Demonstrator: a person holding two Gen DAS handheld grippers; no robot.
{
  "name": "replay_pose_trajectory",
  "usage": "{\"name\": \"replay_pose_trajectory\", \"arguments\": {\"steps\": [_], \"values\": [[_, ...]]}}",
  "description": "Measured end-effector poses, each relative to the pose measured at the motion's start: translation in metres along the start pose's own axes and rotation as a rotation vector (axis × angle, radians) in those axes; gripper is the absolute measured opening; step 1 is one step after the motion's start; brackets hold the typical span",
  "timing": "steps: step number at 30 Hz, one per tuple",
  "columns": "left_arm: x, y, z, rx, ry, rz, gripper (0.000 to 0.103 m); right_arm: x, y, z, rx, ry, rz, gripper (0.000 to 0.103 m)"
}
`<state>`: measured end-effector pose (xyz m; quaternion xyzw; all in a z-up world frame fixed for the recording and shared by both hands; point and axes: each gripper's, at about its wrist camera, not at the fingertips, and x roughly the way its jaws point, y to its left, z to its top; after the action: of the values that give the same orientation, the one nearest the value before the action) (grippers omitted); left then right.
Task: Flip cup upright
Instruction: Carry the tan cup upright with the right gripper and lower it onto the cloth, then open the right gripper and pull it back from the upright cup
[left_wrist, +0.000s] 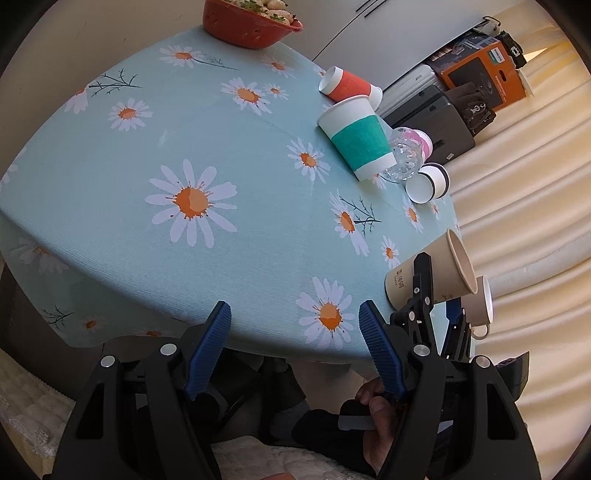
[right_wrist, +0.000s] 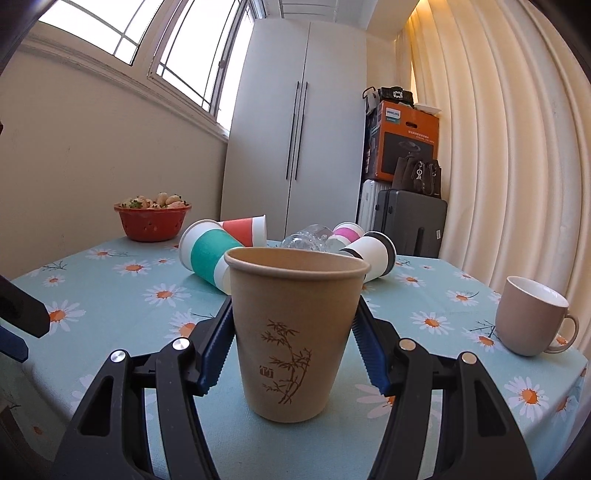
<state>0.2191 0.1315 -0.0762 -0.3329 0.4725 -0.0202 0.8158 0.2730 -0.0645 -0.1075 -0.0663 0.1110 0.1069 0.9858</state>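
Right gripper (right_wrist: 291, 339) grips upright brown cup (right_wrist: 295, 332)

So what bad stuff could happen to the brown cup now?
1. The right gripper pinches the thin brown paper cup between its fingers; squeezing harder might dent it.
2. The cup looks upright but may sit above the table. Dropped, it might tip over.
3. The mug stands near the table's edge; a wide swing might bump it off.

mug (right_wrist: 530, 317) right of paper cup (right_wrist: 295, 332)
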Motion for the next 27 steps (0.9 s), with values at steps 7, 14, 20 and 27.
{"name": "replay_pose_trajectory", "arguments": {"steps": [7,14,20,27], "values": [[0.0,0.0,0.0,0.001,0.002,0.002,0.07,0.004,-0.004,0.002,0.04,0.047,0.018,0.065],[0.0,0.002,-0.001,-0.007,0.004,0.01,0.07,0.005,-0.005,0.001,0.051,0.064,0.026,0.072],[0.0,0.003,-0.001,-0.009,0.002,0.019,0.07,-0.003,-0.006,0.004,0.058,0.054,0.029,0.078],[-0.002,0.005,-0.001,-0.019,-0.013,0.021,0.07,-0.018,-0.007,0.008,0.068,0.055,0.028,0.083]]}}
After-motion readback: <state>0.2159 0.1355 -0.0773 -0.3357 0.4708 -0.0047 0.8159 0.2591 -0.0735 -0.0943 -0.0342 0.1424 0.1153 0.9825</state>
